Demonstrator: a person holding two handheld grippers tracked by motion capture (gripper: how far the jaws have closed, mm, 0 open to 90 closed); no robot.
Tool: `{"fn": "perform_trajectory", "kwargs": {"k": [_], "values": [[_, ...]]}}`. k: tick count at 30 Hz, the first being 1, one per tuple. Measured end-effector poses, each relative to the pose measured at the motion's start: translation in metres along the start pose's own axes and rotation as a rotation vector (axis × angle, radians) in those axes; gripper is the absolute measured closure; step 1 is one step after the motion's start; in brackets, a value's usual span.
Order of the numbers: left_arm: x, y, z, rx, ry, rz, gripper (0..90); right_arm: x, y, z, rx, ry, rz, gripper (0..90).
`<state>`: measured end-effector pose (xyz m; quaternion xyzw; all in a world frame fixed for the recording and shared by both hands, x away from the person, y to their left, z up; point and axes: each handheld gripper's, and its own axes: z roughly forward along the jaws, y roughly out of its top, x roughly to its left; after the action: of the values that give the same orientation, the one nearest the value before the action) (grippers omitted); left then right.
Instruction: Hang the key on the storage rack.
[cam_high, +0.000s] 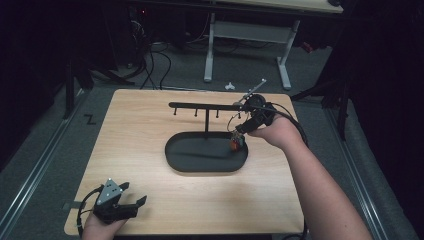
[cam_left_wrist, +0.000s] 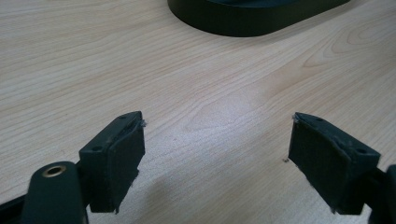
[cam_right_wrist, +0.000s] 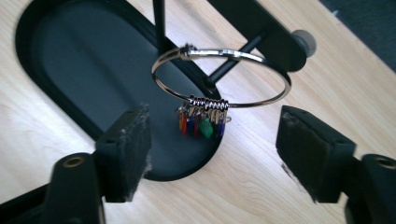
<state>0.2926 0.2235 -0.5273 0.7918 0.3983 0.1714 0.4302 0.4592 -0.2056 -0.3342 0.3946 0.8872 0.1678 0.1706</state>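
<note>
A black stand has an oval tray base (cam_high: 200, 162) and a crossbar (cam_high: 205, 106) with small pegs. A silver bangle (cam_right_wrist: 261, 100) with several coloured charms (cam_right_wrist: 201, 123) hangs from a peg at the bar's right end, over the tray's right rim. My right gripper (cam_right_wrist: 215, 114) is open just in front of the bangle, one jaw on each side of the charms and touching neither. In the high view the right gripper (cam_high: 242, 129) points down-left at the charms (cam_high: 236, 144). My left gripper (cam_high: 134, 196) rests open near the table's front left corner, above bare wood (cam_left_wrist: 217, 119).
The wooden table (cam_high: 135, 150) has open room left of and in front of the tray (cam_left_wrist: 252, 23). Beyond its far edge stand a white desk frame (cam_high: 247, 45) and floor cables (cam_high: 150, 65). The right forearm (cam_high: 320, 190) crosses the table's right front.
</note>
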Motion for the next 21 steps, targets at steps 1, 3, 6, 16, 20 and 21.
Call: {"fn": "perform_trajectory", "kwargs": {"k": [1, 3, 6, 16, 20, 21], "values": [[0.000, 0.000, 0.000, -0.001, 0.000, 0.000, 19.1, 0.001, -0.003, 0.002, -0.003, -0.008, -0.013, 22.6], [0.000, 0.000, 0.000, 0.001, -0.001, 0.001, 19.1, 0.003, -0.008, 0.005, -0.016, -0.013, -0.012, 18.7], [-0.001, 0.000, 0.000, 0.004, -0.002, 0.002, 19.1, 0.007, -0.016, 0.008, -0.055, -0.025, -0.012, 14.6], [-0.001, 0.000, 0.001, 0.011, -0.006, 0.008, 19.1, 0.022, -0.056, 0.027, -0.144, -0.011, 0.031, 0.1], [-0.002, 0.000, 0.002, 0.014, -0.006, 0.009, 19.1, 0.031, -0.076, 0.038, -0.179, 0.007, 0.049, 0.1], [-0.002, 0.000, 0.002, 0.014, -0.006, 0.010, 19.1, 0.034, -0.083, 0.041, -0.192, 0.020, 0.061, 0.0]]}}
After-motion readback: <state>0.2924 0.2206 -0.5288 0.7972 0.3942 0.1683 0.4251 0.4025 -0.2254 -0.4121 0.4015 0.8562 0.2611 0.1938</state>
